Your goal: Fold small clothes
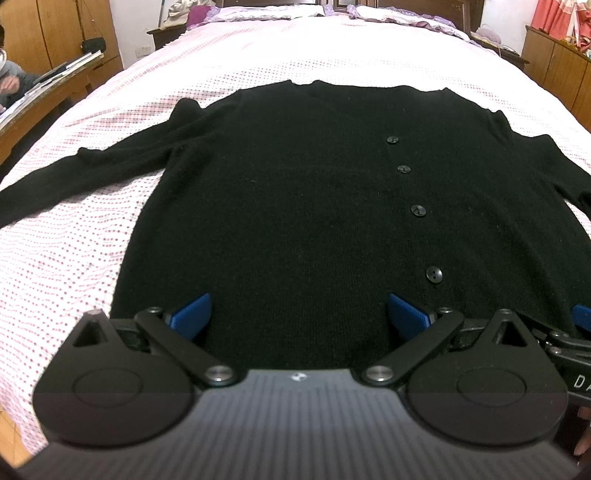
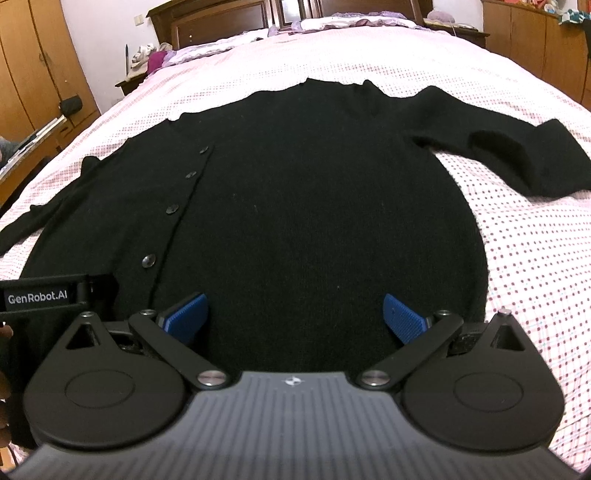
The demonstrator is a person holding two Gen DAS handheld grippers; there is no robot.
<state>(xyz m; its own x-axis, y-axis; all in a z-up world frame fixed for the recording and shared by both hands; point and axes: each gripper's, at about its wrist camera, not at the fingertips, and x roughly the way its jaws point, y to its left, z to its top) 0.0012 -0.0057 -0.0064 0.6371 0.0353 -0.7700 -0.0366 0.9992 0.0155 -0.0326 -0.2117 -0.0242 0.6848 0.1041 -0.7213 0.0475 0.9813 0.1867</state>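
Cardigan: a black knitted cardigan (image 1: 295,206) lies flat and buttoned on the bed (image 1: 66,258), hem nearest both cameras, neckline toward the headboard.
Buttons: four dark buttons (image 1: 418,211) run up the front; in the left wrist view they sit right of centre, in the right wrist view left of centre.
Left claw: the left claw (image 1: 299,314) is spread wide, its blue pads (image 1: 192,314) apart over the hem, nothing between them; whether the pads touch the knit cannot be told.
Right claw: the right claw (image 2: 295,317) is likewise wide open and holds nothing, hovering at the hem just beside the left one.
Left wrist view only: one sleeve (image 1: 85,173) stretches out straight across the dotted pink bedspread; a wooden desk (image 1: 44,92) with papers stands beside the bed, and a person in grey shows partly at the frame edge; a sliver of the other claw's blue pad appears at the right edge.
Right wrist view only: the other sleeve (image 2: 517,147) reaches outward and bends back near the cuff, which looks bunched; a black bar marked "GenRobot.AI" (image 2: 40,295) enters from the left; wooden wardrobes (image 2: 29,55) and the dark headboard (image 2: 221,14) show more fully.
Both views: pillows (image 1: 273,11) lie at the far end of the bed.
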